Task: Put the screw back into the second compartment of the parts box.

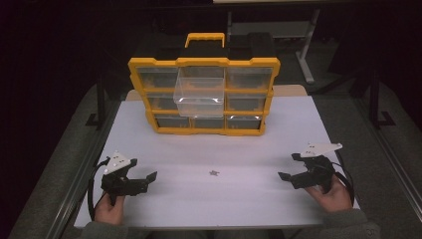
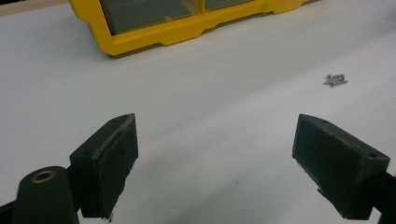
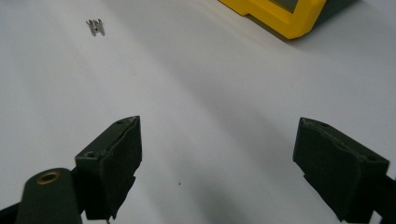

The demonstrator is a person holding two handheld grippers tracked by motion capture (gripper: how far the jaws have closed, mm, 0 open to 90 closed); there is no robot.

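Note:
A yellow and black organiser case (image 1: 204, 94) with clear drawers stands at the back of the white table (image 1: 219, 199). One clear drawer (image 1: 200, 96) in its upper middle is pulled out toward me. A small cluster of metal screws (image 1: 214, 173) lies mid-table; it also appears in the left gripper view (image 2: 335, 80) and right gripper view (image 3: 95, 26). My left gripper (image 1: 139, 172) rests near the front left, open with nothing between its jaws (image 2: 215, 168). My right gripper (image 1: 291, 167) sits at the front right, open and empty too (image 3: 217, 170).
The case's yellow lower corner (image 2: 140, 39) shows ahead of the left gripper, and another corner (image 3: 280, 18) ahead of the right one. A second table's legs (image 1: 306, 55) stand behind in the dark. The table's side edges lie close beside each hand.

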